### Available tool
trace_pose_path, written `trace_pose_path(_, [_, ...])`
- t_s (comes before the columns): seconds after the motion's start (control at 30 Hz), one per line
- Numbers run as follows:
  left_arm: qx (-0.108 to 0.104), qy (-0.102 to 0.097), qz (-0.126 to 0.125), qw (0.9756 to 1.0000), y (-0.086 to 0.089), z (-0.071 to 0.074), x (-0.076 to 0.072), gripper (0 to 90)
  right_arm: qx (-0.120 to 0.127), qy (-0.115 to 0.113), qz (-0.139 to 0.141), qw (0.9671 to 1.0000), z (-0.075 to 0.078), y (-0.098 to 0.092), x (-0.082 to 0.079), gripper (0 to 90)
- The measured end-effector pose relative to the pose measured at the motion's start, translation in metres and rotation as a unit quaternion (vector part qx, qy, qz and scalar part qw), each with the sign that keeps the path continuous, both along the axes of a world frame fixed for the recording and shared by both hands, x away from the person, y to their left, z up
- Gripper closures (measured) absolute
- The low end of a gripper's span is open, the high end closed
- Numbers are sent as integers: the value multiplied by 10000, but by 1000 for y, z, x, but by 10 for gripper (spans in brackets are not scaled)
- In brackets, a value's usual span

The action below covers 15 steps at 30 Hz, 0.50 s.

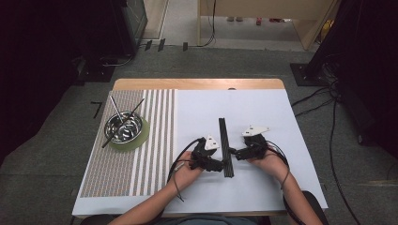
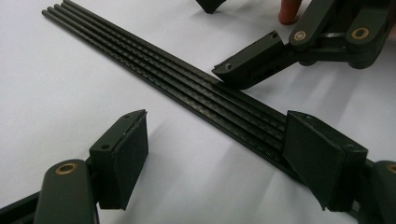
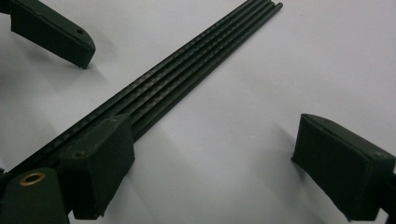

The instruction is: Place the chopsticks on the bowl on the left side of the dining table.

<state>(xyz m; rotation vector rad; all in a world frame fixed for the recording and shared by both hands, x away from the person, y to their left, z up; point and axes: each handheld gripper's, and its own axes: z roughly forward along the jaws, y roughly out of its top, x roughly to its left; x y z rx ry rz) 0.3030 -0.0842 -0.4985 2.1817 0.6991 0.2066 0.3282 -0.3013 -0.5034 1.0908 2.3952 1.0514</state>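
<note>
On the white sheet, black ribbed rods [image 1: 225, 146] lying bundled, both grippers' jaws released.

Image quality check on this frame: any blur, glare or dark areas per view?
High view: sheet evenly lit, room edges nearly black, steel bowl glints. Left gripper view: black rods sharp mid-frame, near pads soft, with soft shadows on the sheet. Right gripper view: rods crisp, near pads blurred, no glare.
</note>
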Motion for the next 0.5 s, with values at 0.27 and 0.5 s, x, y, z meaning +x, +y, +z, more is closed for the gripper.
trace_pose_path(0.27, [28, 11, 10, 10000, -1, 0, 0, 227, 0, 1, 2, 10000, 0, 0, 0, 119])
trace_pose_path(0.5, [50, -1, 14, 10000, -1, 0, 0, 223, 0, 11, -6, 10000, 0, 0, 0, 119])
